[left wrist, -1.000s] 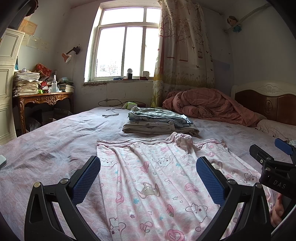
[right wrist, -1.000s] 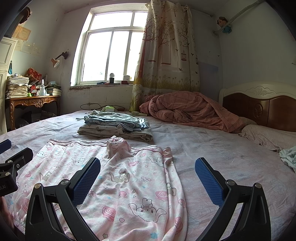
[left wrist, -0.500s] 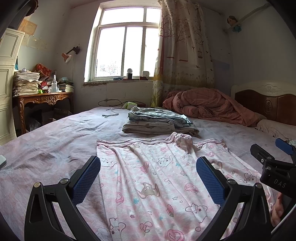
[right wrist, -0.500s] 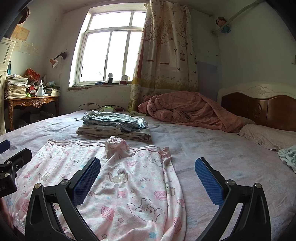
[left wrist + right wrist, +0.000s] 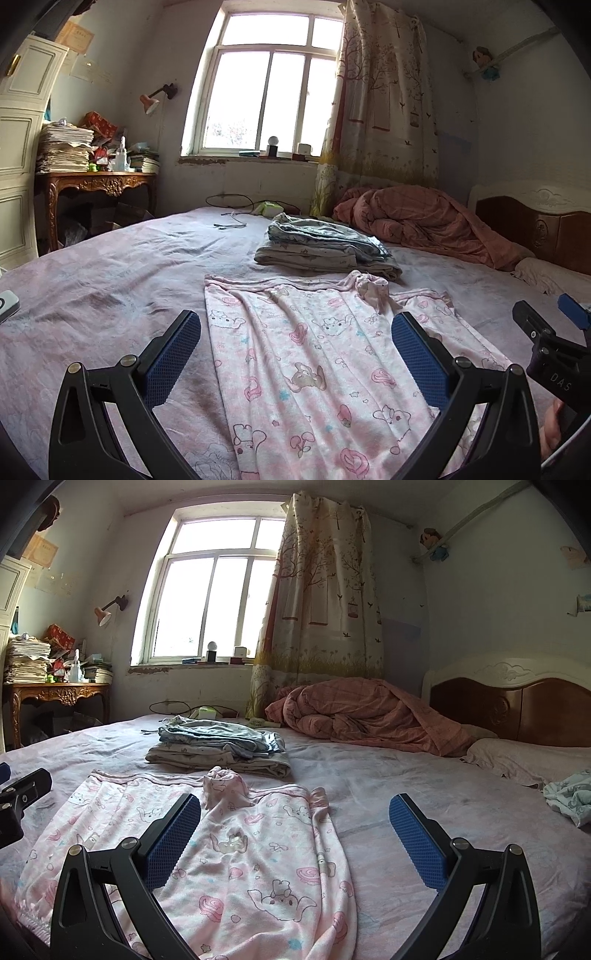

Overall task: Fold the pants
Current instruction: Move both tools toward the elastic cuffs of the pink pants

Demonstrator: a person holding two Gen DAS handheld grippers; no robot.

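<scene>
Pink pants with cartoon prints [image 5: 314, 362] lie spread flat on the bed, legs side by side, a bunched bit of fabric [image 5: 371, 290] at the far middle. They also show in the right wrist view [image 5: 236, 849]. My left gripper [image 5: 295, 354] is open and empty, held above the left leg. My right gripper [image 5: 295, 834] is open and empty, above the pants' right edge. The right gripper's body shows at the right edge of the left wrist view [image 5: 546, 350].
A stack of folded clothes [image 5: 325, 247] lies just beyond the pants. A rumpled pink quilt [image 5: 362, 716] is heaped by the wooden headboard [image 5: 517, 705]. A light patterned garment [image 5: 572, 797] lies at far right. A cluttered wooden desk [image 5: 96, 181] stands left of the bed.
Both grippers stay open and nearly still; the right wrist view has shifted very slightly. The pants have not moved.
</scene>
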